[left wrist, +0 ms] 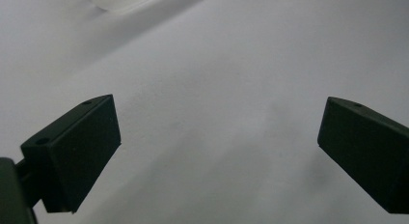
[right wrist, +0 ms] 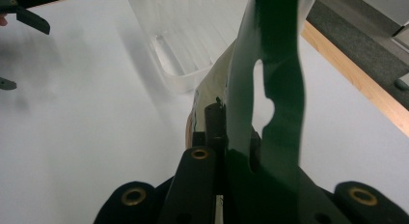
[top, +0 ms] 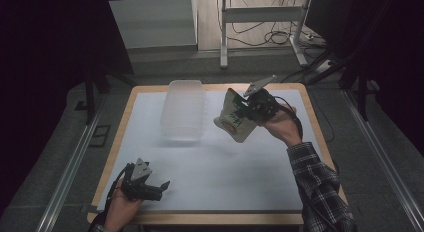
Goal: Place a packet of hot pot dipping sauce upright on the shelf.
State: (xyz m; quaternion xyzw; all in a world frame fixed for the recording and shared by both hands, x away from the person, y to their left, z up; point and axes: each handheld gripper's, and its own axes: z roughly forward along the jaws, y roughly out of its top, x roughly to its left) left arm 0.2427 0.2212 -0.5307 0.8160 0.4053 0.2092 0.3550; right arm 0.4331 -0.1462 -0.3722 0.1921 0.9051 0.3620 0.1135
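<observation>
Holding one pouch [top: 233,119] beside one clear tub [top: 183,109].

pouch [top: 234,123]: glossy printed film, dark green and cream, catching light, centre right of the high view
container [top: 183,110]: clear, ribbed plastic, slightly frosted, upper centre
table [top: 215,87]: pale wooden edge around a smooth, matt white top
left gripper [left wrist: 217,137]: matt black plastic jaw blocks
right gripper [top: 246,108]: matt black body with brass-coloured inserts
sleeve [top: 320,187]: checked woven cloth, lower right
</observation>
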